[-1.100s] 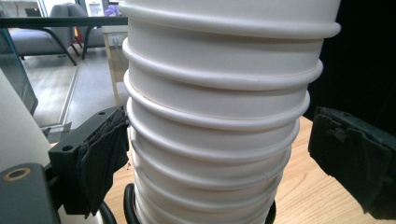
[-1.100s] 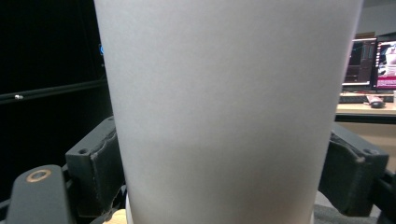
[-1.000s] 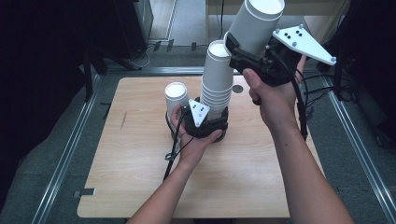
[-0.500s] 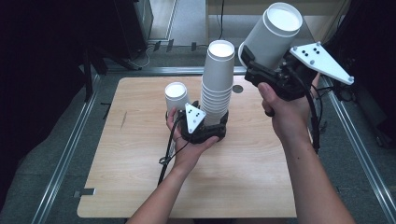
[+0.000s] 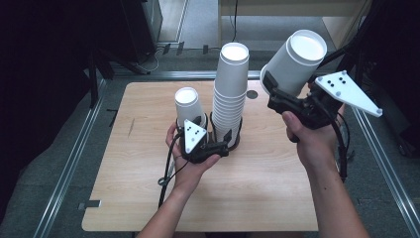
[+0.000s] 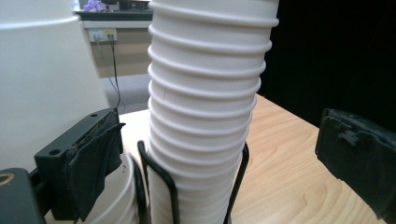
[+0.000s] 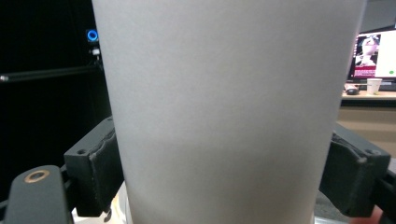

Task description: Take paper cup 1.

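High view: right gripper (image 5: 277, 91) grips a paper cup (image 5: 297, 59).

Lone white cup (image 5: 187, 101) upright on wooden table (image 5: 143, 198); monitor (image 7: 376, 56) glowing on far desk.

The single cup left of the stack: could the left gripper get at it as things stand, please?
Probably yes: the left gripper is open, its fingers astride the stack, and the single cup stands close beside it.
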Demonstrator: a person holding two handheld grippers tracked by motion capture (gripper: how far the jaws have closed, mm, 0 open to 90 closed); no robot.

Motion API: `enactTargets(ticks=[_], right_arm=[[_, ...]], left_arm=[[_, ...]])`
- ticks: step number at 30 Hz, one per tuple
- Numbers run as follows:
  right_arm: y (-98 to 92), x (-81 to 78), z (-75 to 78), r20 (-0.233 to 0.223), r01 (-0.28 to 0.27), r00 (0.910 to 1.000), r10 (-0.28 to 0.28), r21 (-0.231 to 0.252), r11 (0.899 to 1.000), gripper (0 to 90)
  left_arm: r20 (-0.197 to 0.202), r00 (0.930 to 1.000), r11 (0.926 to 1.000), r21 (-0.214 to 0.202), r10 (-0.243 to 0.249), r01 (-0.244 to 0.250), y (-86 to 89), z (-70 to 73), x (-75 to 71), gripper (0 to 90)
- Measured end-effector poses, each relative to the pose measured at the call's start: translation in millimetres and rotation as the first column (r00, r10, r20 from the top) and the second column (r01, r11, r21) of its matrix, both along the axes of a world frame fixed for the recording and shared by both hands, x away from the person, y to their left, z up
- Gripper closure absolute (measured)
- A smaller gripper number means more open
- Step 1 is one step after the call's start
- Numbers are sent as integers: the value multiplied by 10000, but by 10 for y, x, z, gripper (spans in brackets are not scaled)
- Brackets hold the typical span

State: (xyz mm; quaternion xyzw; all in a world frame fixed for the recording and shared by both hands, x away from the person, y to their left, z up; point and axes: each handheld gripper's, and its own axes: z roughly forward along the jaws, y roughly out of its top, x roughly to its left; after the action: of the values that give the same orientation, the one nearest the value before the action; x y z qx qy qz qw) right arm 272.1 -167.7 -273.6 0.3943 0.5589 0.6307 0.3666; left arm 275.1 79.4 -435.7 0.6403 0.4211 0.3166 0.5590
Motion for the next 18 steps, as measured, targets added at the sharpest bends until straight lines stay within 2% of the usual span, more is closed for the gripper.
enactTargets(ticks=[8, 13, 15, 18], right_arm=[[-51, -108, -258, -215, -216, 9995, 213, -131, 9997, 131], [-82, -125, -477, -387, 117, 9992, -128, -281, 9995, 132], [-90, -126, -513, -400, 154, 9991, -164, -257, 9996, 132], [-115, -131, -659, -429, 250, 9987, -266, -383, 9990, 134]], left_arm=[[-326, 9995, 10000, -78, 27, -29, 153, -103, -122, 9], [-459, 9989, 10000, -29, -3, 2, 224, -160, -191, 9], [-531, 9986, 10000, 49, 18, -15, 244, -184, -216, 9], [-668, 9978, 10000, -40, -51, 49, 281, -229, -262, 9]])
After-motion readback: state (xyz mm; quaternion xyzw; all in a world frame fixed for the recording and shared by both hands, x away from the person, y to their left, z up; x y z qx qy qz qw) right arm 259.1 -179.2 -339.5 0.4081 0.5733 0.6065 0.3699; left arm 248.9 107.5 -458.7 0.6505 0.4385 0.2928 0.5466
